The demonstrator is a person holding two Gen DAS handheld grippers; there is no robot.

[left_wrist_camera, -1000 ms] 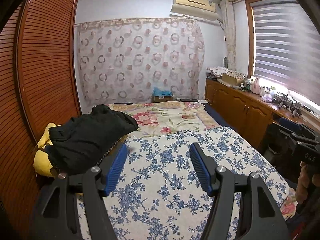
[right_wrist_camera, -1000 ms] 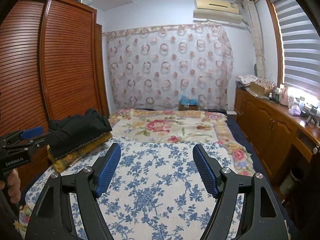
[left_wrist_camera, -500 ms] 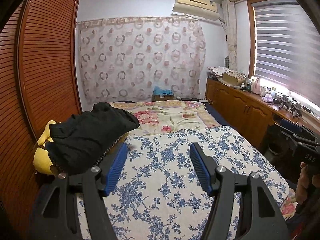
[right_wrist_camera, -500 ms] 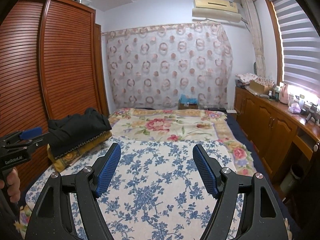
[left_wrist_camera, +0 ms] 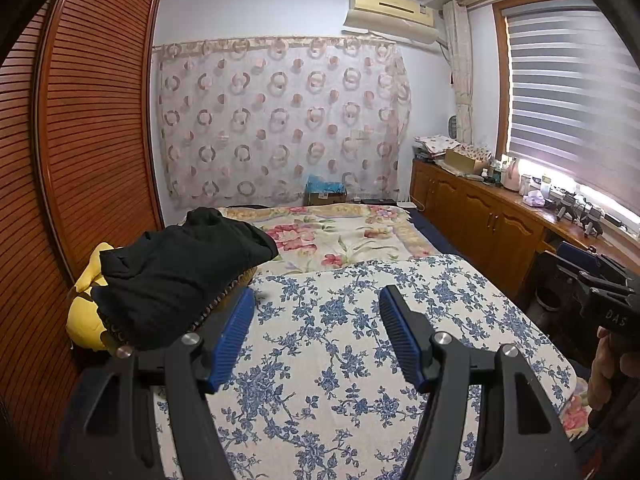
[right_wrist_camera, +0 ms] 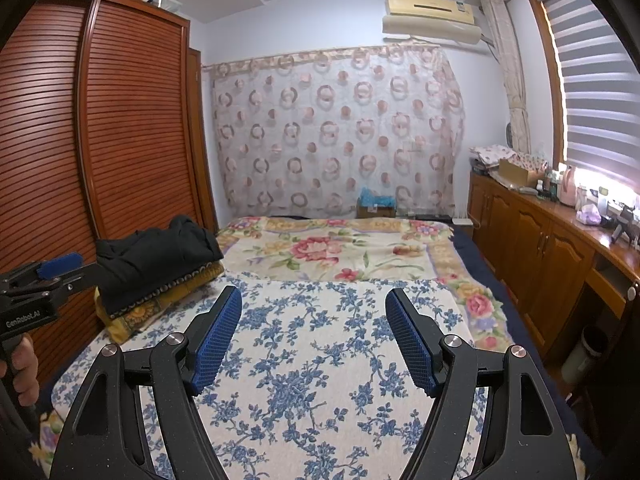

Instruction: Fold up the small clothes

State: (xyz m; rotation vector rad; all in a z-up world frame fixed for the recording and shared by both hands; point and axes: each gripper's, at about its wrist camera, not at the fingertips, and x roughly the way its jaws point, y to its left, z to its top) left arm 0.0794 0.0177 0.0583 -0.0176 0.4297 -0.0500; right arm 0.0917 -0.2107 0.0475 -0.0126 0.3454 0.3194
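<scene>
A matt cotton-like cloth with a blue flower print [left_wrist_camera: 340, 360] is spread over the bed, and a softer, fleecy floral blanket [left_wrist_camera: 340, 232] is seen beyond it. The black garment [left_wrist_camera: 176, 276] is of dull, soft fabric. The wardrobe doors [left_wrist_camera: 92, 128] are of slatted, varnished wood with a slight sheen, as are the glossy cabinets [left_wrist_camera: 480, 220]. The left tool [left_wrist_camera: 316, 300] is made of matt black plastic with ribbed blue rubbery pads [left_wrist_camera: 236, 332] and bright metal pins.

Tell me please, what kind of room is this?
Most likely a home bedroom. A bed with floral covers fills the middle, a tall slatted wooden wardrobe stands beside it, and an air conditioner hangs above a curtained wall.
</scene>
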